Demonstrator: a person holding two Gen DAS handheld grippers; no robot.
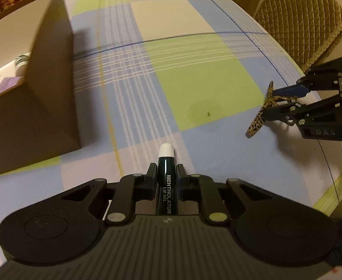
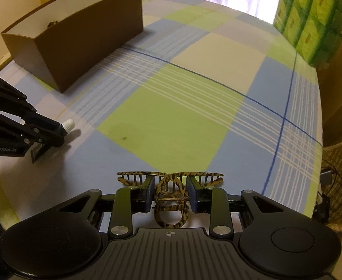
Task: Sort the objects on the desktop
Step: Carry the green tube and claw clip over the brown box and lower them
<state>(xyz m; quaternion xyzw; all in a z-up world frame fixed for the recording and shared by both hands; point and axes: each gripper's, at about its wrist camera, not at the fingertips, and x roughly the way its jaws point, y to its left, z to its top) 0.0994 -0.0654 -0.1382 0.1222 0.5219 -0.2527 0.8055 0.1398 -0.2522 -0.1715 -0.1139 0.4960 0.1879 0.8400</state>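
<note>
My left gripper is shut on a dark green lip gel tube with a white cap, which points forward over the checked tablecloth. In the right wrist view the left gripper sits at the left with the tube's white cap sticking out. My right gripper is shut on a leopard-print hair claw clip, teeth spread forward. In the left wrist view the right gripper holds the clip at the right, above the cloth. A brown open box stands at the far left.
The brown box rises close on the left, with some items inside. A stack of green tissue packs stands at the far right corner. A quilted chair cushion lies beyond the table's right edge. Cables lie on the floor.
</note>
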